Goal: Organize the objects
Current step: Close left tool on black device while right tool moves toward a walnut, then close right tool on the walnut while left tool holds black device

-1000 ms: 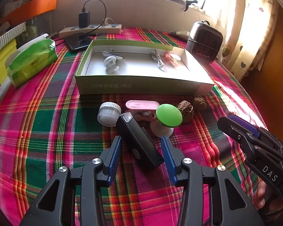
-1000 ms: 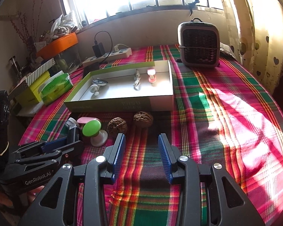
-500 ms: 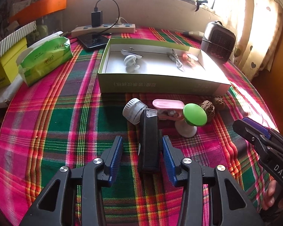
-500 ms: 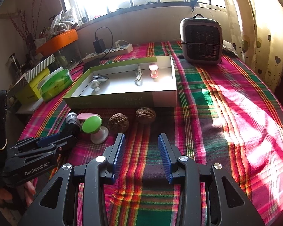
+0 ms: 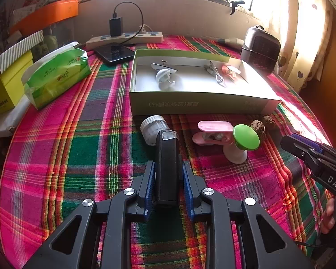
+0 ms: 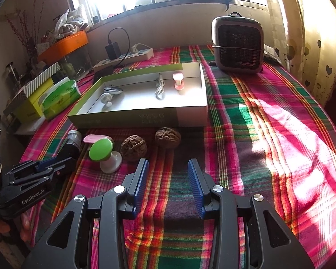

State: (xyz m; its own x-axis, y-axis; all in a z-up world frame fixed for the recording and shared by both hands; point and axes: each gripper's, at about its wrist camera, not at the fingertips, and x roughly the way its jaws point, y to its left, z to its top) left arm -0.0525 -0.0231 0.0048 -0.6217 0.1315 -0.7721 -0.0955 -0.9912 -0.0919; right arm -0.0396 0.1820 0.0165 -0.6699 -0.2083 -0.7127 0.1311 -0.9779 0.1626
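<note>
My left gripper (image 5: 168,179) is shut on a black oblong device (image 5: 168,163) with a clear end; it also shows at the left of the right wrist view (image 6: 69,151). Ahead of it lie a white ribbed cap (image 5: 153,127), a pink clip (image 5: 212,132), a green-topped white stand (image 5: 245,140) and two walnuts (image 6: 133,148) (image 6: 168,137). Behind them is the open green-and-white box (image 5: 201,103) holding a white knob, a cable and a pink item. My right gripper (image 6: 168,179) is open and empty, hovering over the cloth in front of the walnuts.
A plaid cloth covers the table (image 6: 268,134). A small heater (image 6: 237,44) stands at the back right. A power strip with charger (image 5: 125,38), a dark phone (image 5: 114,52), a green tissue pack (image 5: 56,76) and a yellow box (image 5: 6,87) are at the back left.
The left gripper's fingers have closed onto the black device, which now lies straight between them. The right gripper has hardly moved.
</note>
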